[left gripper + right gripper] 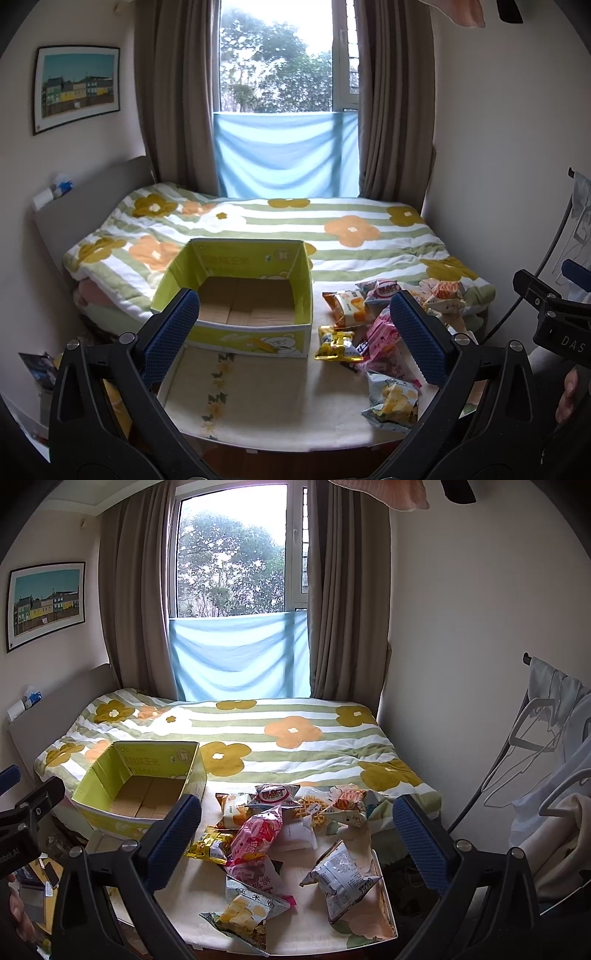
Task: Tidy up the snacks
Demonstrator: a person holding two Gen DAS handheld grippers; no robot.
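An empty yellow-green cardboard box (236,295) stands open on the bed's near end; it also shows in the right wrist view (140,786). A heap of snack packets (280,830) lies to its right: a pink packet (255,834), a yellow packet (210,845), a silver packet (341,878), a corn-puff packet (245,914). The heap shows in the left wrist view (373,332) too. My left gripper (291,336) is open and empty, above the bed before the box. My right gripper (295,842) is open and empty, above the heap.
The bed (332,229) has a striped flower duvet and fills the room to the window. A headboard (85,206) runs along the left. Clothes and hangers (546,760) hang at the right wall. A cream mat (266,398) covers the bed's near end.
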